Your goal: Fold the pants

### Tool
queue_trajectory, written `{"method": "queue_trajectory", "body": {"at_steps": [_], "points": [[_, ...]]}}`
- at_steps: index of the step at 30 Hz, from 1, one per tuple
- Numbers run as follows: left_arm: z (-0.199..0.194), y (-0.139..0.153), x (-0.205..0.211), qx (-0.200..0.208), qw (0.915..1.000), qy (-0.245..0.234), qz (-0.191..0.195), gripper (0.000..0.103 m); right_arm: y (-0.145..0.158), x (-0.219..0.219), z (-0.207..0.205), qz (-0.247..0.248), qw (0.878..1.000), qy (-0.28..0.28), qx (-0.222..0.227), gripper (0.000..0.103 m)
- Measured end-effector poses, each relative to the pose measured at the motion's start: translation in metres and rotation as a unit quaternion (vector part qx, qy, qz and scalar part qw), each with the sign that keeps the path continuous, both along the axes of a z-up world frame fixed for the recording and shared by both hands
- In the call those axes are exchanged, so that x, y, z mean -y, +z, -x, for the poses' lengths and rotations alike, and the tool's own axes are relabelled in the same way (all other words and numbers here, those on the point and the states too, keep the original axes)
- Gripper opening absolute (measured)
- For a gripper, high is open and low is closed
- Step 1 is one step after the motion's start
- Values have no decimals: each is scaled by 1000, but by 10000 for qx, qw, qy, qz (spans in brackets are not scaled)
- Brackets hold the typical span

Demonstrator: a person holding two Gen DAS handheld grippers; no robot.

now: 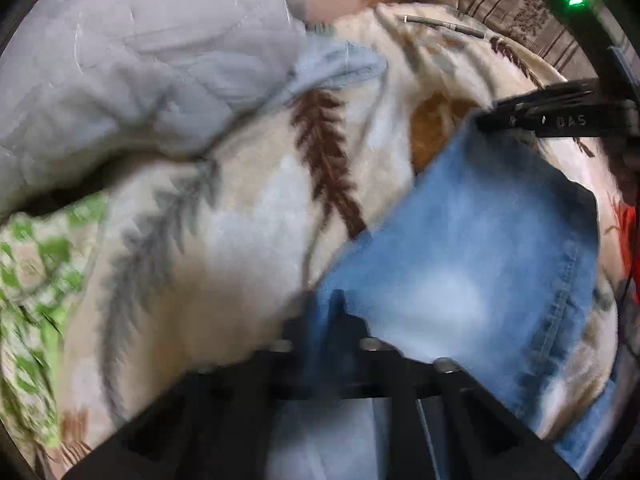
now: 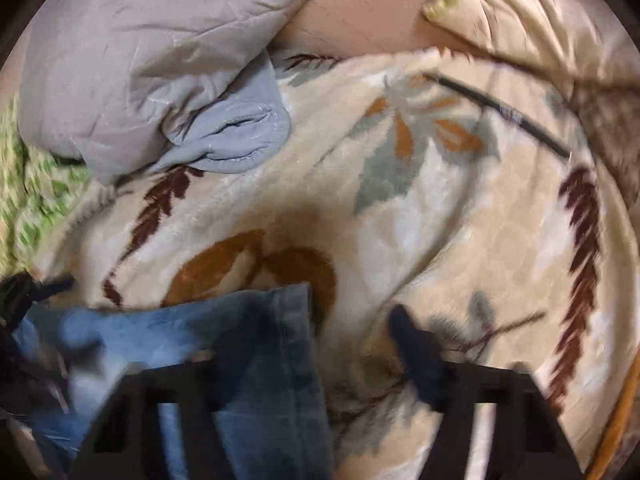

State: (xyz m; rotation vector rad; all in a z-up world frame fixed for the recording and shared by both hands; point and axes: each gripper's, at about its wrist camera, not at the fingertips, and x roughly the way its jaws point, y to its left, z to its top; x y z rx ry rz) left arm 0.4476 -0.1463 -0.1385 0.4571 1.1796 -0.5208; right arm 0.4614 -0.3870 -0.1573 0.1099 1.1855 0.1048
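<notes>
Jeans (image 1: pixel 460 248) lie on the leaf-print blanket (image 1: pixel 248 240) covering the bed, w/ the hem edge nearest the orange leaf patch in the print. Denim is washed-out blue, side seam running along the edge away from the grey duvet (image 1: pixel 140 80).

Left gripper (image 1: pixel 340 312): fingers look pinched together w/ denim bunched up around them, so shut on the jeans at one corner. Blur makes the exact bite hard to read. Right gripper (image 2: pixel 332 320): in its own view the fingers stand apart, one over the denim hem, the other off the jeans on bare blanket. Can't tell from that view if the pads press cloth; in the left view its tip sits right at the far hem corner.

Around the jeans: grey duvet and a pale blue pillow (image 2: pixel 236 136) beyond the hem, green-check cloth (image 1: pixel 32 272) past the duvet, a dark pen-like stick (image 2: pixel 500 112) on the blanket well apart.

Risks, as I judge: right fingers may catch only one layer, or plush blanket along w/ denim, so the fold drags bedding. Uneven hold btw the two corners would skew the fold. Soft, lumpy bed means creases won't lie flat.
</notes>
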Motion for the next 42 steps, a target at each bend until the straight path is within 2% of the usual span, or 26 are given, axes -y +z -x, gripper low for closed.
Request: {"method": "queue_trajectory", "body": {"at_steps": [1, 2, 3, 5, 10, 14, 17, 21, 25, 30, 33, 37, 40, 41, 42], "points": [[3, 2, 2, 85, 9999, -53, -44, 6, 2, -4, 1, -429, 9987, 292, 12, 3], [10, 7, 4, 219, 9996, -128, -109, 5, 6, -6, 4, -421, 9986, 300, 52, 3], [15, 12, 4, 223, 9997, -113, -57, 4, 15, -11, 10, -159, 9990, 355, 204, 3], [30, 32, 1, 327, 9993, -88, 170, 4, 26, -12, 21, -225, 9983, 441, 311, 3], [86, 79, -5, 701, 9970, -252, 197, 4, 60, -4, 65, -386, 9965, 434, 596, 3], [144, 115, -10, 1018, 9927, -493, 408, 4, 95, 0, 119, -559, 9922, 496, 997, 3], [192, 132, -14, 1195, 9892, -660, 536, 4, 115, 5, 171, -768, 9866, 577, 1319, 3], [252, 142, -17, 1291, 9858, -768, 749, 4, 124, 12, 243, -962, 9812, 692, 1522, 3], [306, 122, -12, 1183, 9854, -924, 809, 4, 108, 12, 313, -931, 9821, 802, 1425, 3], [347, 63, 8, 838, 9890, -1153, 397, 4, 61, 9, 383, -677, 9906, 816, 868, 3], [354, 38, 12, 598, 9916, -1093, 357, 4, 44, 12, 404, -627, 9924, 760, 733, 3], [344, 10, 14, 302, 9955, -843, 301, 5, 27, 11, 417, -516, 9938, 777, 606, 3], [343, 9, 18, 377, 9957, -799, 282, 5, 23, 7, 416, -446, 9945, 770, 556, 3], [344, 11, 19, 337, 9959, -781, 292, 13, 22, 7, 415, -401, 9949, 761, 530, 5], [346, 16, 19, 238, 9963, -754, 351, 35, 23, 8, 415, -383, 9955, 703, 505, 5]]}}
